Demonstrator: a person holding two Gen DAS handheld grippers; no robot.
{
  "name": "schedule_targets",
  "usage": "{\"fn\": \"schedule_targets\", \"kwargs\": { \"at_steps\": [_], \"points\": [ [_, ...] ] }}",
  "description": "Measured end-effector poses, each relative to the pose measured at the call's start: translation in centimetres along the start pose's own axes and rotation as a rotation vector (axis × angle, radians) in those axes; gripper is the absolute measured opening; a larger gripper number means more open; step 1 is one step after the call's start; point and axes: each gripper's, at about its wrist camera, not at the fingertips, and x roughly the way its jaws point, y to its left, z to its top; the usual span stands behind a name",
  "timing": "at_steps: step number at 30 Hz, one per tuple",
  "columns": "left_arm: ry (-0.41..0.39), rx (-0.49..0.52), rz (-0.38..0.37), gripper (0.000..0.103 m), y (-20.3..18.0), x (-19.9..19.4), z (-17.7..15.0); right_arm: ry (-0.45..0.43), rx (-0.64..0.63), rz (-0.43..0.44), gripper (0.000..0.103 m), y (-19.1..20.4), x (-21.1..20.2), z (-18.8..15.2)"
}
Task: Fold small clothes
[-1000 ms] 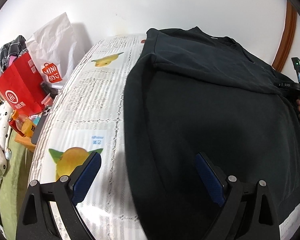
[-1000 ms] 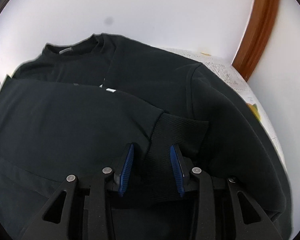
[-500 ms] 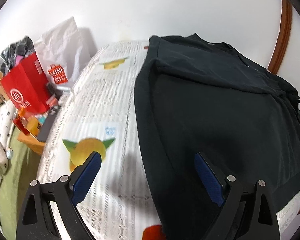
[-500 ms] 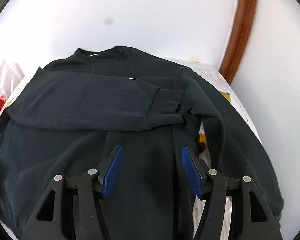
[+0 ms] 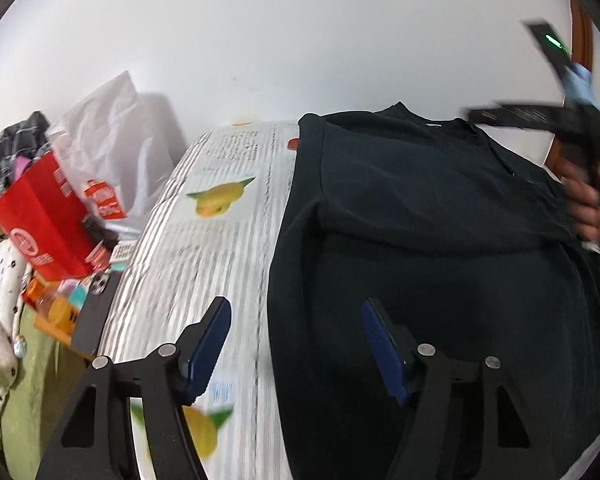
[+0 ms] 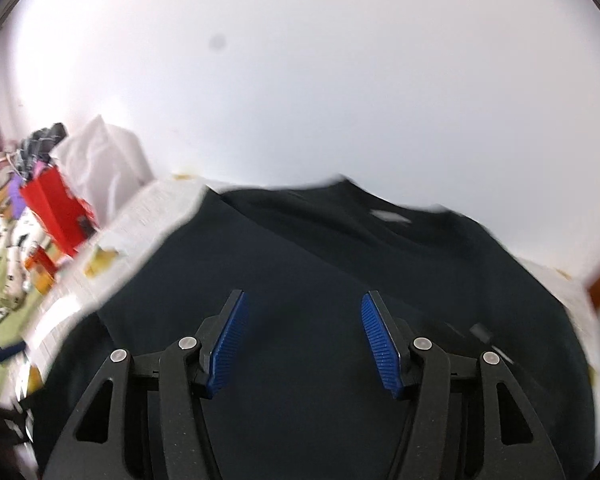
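Beside black sweatshirt (image 5: 440,240): red bag (image 5: 40,220), logo blurred, unreadable; both grippers' fingers spread, empty; left gripper (image 5: 296,344) just narrowed.

Black sweater (image 6: 340,300) beneath parted gripper (image 6: 300,340)

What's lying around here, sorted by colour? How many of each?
Black: 1, the sweatshirt.
Red: 1, the paper bag.
White: 1, the plastic bag.
Orange: 1, the bottle.
Yellow: 2, the fruit prints on the cloth.
Total: 6.
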Motion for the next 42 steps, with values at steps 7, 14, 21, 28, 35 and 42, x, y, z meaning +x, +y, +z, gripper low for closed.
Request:
{"fn": "schedule_targets", "kwargs": {
  "at_steps": [7, 14, 21, 28, 35, 42],
  "points": [
    [0.028, 0.050, -0.002, 0.051, -0.2, 5.6, 2.8, 0.080, -0.028, 0.106, 0.059, 4.0, 10.4, 5.0],
    [0.027, 0.109, 0.021, 0.014, -1.3, 8.3, 4.0, 0.191, 0.063, 0.240, 0.043, 5.0, 18.9, 7.7],
    [0.025, -0.097, -0.116, 0.007, 2.3, 8.1, 4.3, 0.061, 0.059, 0.313, 0.010, 7.1, 17.0, 9.9],
    [0.091, -0.126, -0.117, 0.008, 2.8, 9.2, 3.7, 0.140, 0.043, 0.213, 0.008, 9.3, 21.8, 8.7],
    [0.095, -0.078, -0.082, 0.019, 2.1, 8.3, 3.6, 0.057, -0.038, 0.157, 0.027, 7.4, 13.5, 7.1],
    [0.092, -0.064, -0.098, 0.037, 1.5, 5.6, 3.1, 0.022, 0.021, -0.160, 0.045, -4.3, 1.8, -2.4]
  ]
}}
